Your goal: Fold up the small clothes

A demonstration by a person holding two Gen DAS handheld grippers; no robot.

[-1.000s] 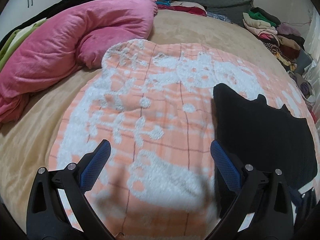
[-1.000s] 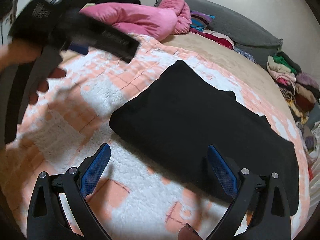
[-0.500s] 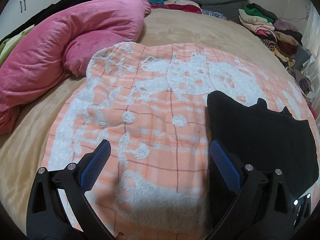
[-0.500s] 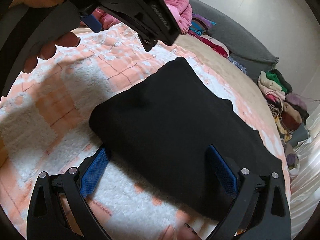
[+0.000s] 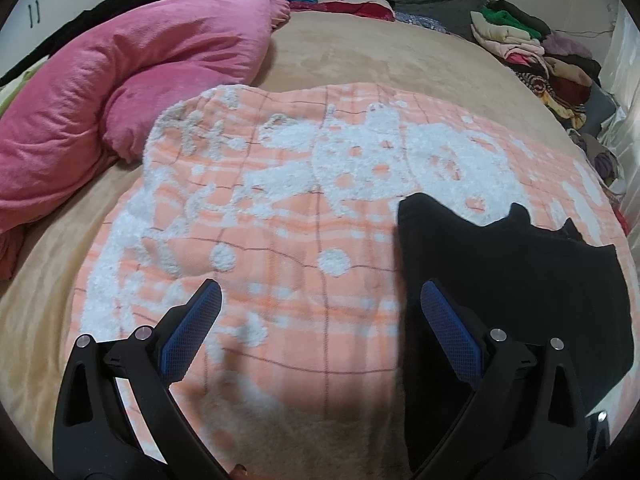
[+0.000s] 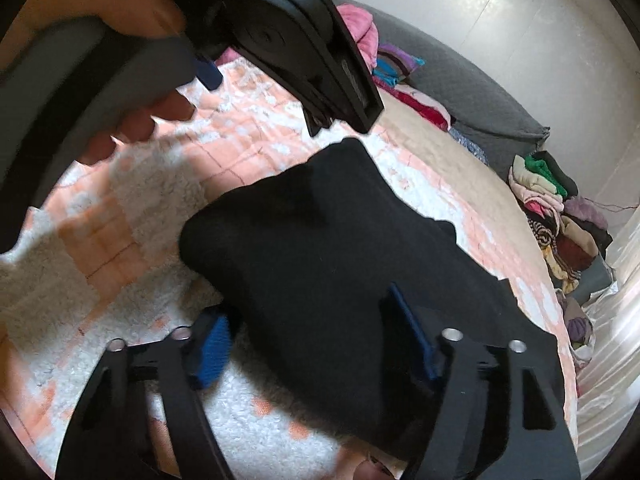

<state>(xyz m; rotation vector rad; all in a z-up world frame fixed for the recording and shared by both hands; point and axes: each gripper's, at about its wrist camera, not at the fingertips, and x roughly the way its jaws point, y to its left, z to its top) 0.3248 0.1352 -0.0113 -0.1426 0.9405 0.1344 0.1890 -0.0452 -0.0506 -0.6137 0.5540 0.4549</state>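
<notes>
Since a second ago the right gripper (image 6: 316,340) has come down over the black garment's (image 6: 340,248) near edge, its jaws closing with the fabric between them. That garment lies on the peach-and-white blanket (image 5: 280,240), its near corner hidden behind the fingers, while the left gripper (image 5: 320,320) hangs wide open and empty.

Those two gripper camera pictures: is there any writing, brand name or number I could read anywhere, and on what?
None can be read.
Left gripper's black side plate: a raised mark, too blurred to read.
Black garment, patterned blanket, piled clothes: no lettering shows.
</notes>
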